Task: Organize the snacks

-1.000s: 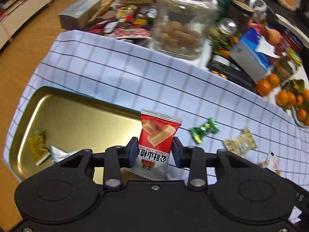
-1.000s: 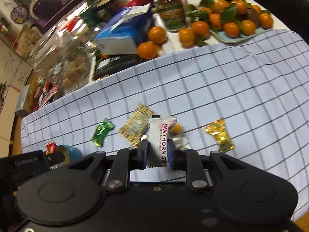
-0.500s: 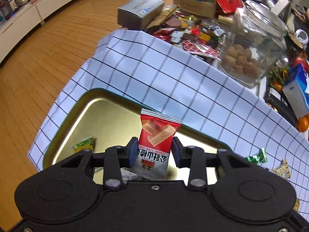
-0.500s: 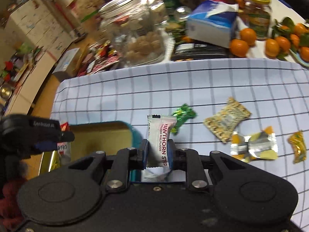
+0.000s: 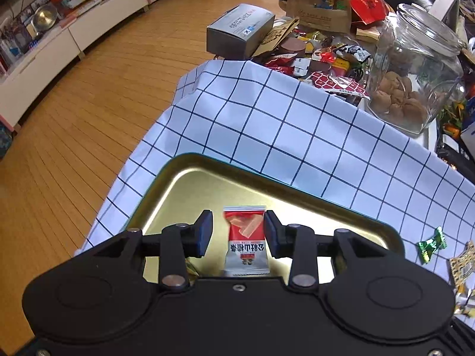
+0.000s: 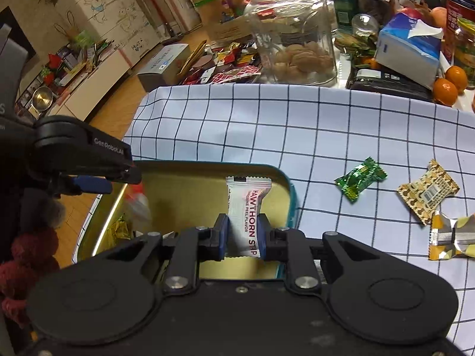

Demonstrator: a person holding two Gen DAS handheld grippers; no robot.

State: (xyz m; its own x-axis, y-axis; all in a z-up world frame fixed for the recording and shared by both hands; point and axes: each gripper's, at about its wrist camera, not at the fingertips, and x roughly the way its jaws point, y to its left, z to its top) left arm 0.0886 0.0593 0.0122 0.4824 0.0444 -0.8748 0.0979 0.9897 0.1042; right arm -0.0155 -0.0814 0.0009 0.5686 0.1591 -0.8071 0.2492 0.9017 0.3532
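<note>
One red packet (image 5: 246, 238), white base (glossy)

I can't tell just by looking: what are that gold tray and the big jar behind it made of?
The tray looks like thin metal with a satin gold finish: it shows soft reflections and a rolled rim. The jar appears to be clear glass, thick-walled and glinting, though hard plastic can't be ruled out.
</note>
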